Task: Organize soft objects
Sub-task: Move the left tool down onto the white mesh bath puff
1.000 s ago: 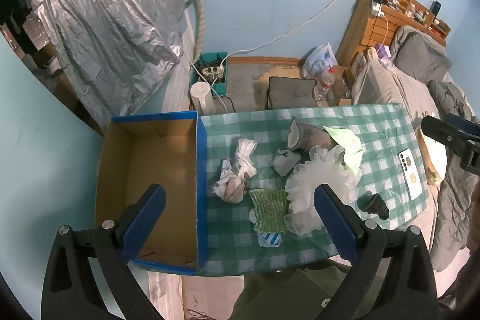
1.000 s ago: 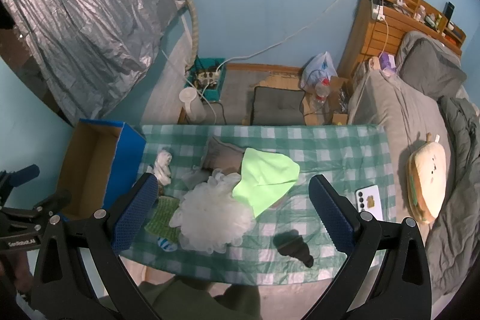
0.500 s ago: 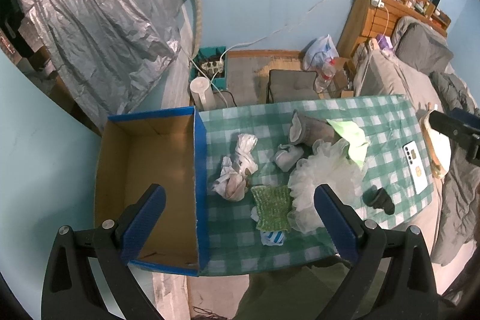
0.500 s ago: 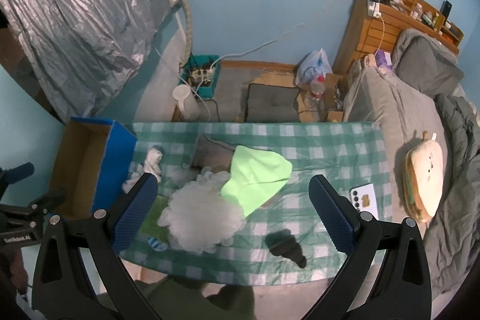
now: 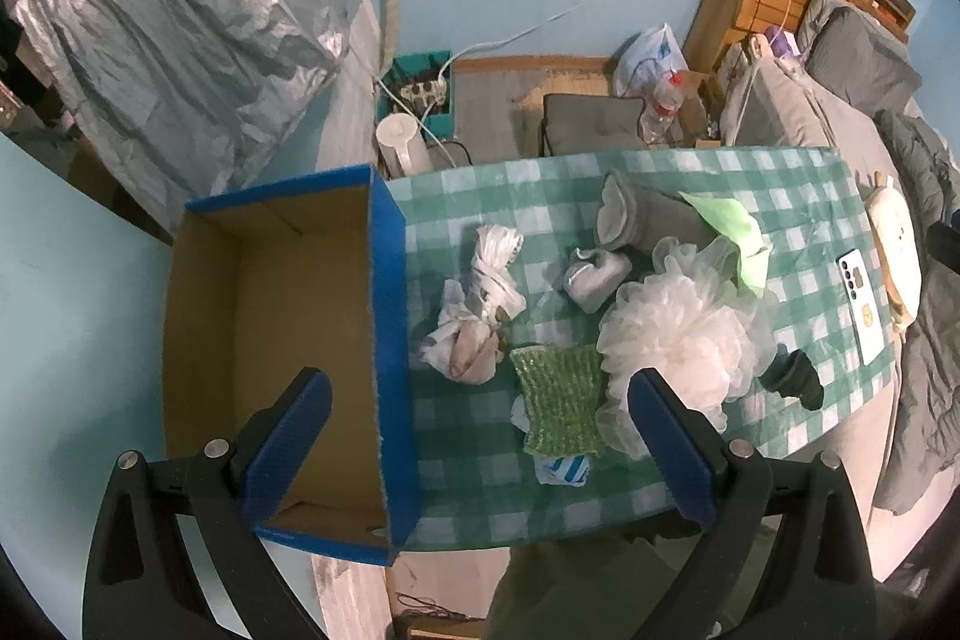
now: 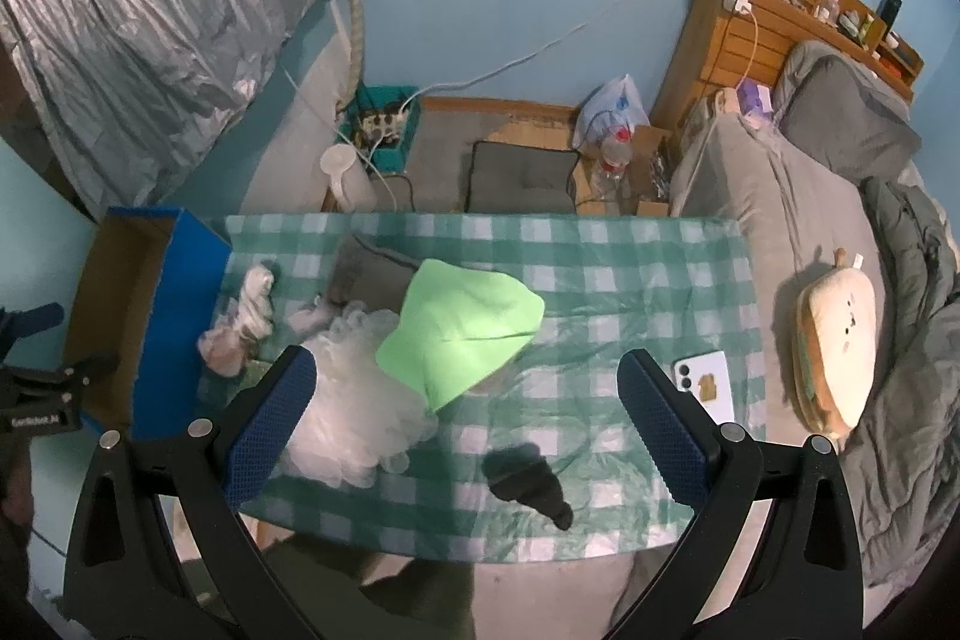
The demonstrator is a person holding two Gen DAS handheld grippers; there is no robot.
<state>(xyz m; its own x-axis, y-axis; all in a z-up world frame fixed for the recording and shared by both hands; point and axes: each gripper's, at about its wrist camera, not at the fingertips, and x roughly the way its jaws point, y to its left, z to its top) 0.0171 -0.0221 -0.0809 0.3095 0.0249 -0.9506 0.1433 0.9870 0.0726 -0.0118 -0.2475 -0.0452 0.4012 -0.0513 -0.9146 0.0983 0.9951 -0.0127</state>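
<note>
Blue walls and a checked green tablecloth (image 5: pixel 480 460) frame a job judged barely begun: the cardboard box (image 5: pixel 270 316) at the left of the frame is empty, and every soft item lies on the cloth. Both the left gripper (image 5: pixel 477 445) and right gripper (image 6: pixel 465 421) hover with fingers spread, gripping nothing. Nearest in the left view lies a green knit cloth (image 5: pixel 561 400), then a white mesh pouf (image 5: pixel 678 334), crumpled plastic bags (image 5: pixel 474 316) and grey socks (image 5: pixel 636 220). Only the right view shows the lime cloth (image 6: pixel 462 328) fully, and a black item (image 6: pixel 528 484) near the lower edge.
</note>
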